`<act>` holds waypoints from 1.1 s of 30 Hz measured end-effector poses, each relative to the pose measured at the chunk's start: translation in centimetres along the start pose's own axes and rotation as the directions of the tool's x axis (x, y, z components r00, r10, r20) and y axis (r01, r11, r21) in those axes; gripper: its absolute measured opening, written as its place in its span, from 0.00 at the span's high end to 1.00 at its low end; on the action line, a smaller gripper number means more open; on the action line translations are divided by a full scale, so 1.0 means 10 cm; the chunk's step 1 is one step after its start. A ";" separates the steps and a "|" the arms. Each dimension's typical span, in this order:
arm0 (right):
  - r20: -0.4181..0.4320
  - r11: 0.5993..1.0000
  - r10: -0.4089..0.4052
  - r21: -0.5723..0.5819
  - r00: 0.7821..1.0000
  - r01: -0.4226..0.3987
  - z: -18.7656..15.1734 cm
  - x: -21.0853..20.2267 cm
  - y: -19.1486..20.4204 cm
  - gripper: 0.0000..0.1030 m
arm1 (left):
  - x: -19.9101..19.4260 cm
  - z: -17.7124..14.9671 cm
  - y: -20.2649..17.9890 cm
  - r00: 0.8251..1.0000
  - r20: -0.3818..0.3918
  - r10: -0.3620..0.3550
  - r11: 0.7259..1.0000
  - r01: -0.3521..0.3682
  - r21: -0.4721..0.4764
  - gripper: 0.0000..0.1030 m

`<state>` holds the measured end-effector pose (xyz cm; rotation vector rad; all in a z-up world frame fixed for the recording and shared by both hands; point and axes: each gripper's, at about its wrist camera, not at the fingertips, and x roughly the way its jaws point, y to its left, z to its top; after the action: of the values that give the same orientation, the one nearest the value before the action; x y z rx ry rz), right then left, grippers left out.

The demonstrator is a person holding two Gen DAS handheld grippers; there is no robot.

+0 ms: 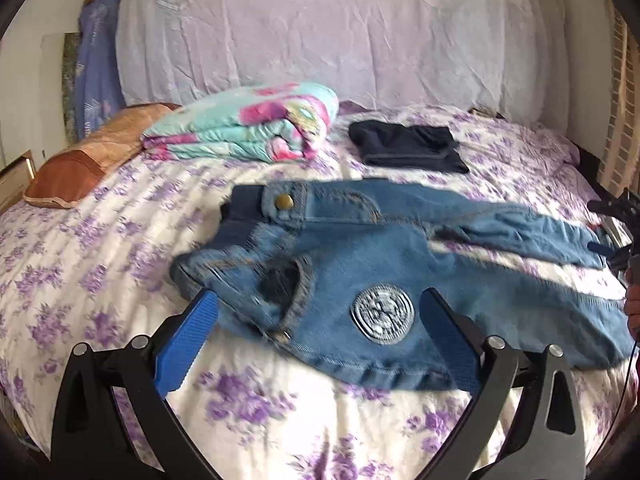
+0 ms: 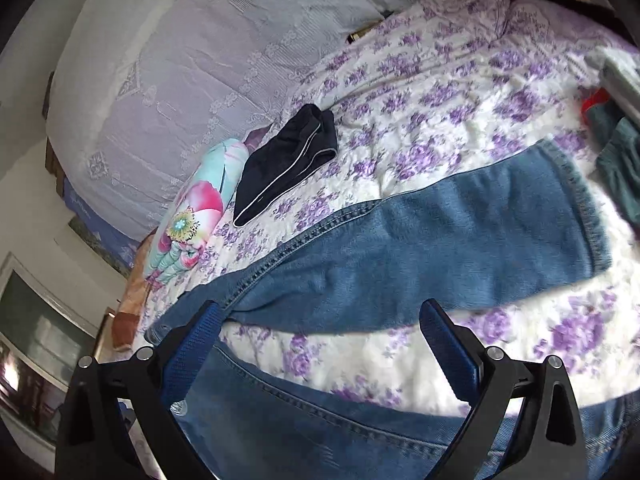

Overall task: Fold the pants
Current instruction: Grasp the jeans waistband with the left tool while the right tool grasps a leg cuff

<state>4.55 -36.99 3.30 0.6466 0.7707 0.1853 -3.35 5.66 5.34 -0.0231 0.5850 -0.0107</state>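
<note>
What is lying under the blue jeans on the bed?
Under the blue jeans only the floral bedsheet can be seen, showing between the two legs too. Whether something small lies beneath the denim cannot be seen; it is covered.

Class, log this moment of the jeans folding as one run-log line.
left gripper: open, over waistband | right gripper: open, over leg | jeans: flat, unfolded | bed

Blue denim pants (image 1: pixel 360 248) on a white, purple-flowered bedspread (image 1: pixel 100 240); gripper pads (image 1: pixel 184 340) blue.
</note>
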 end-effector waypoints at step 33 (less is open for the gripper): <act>-0.012 0.964 0.218 0.157 0.976 -0.213 0.39 1.18 0.11 0.90 | 1.83 0.55 0.87 0.948 -0.207 -0.243 0.882 0.126 -0.455 0.04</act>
<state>15.70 -33.45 -0.87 0.8779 0.7467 0.3369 15.00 14.20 -0.35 -0.5251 0.8377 -0.0706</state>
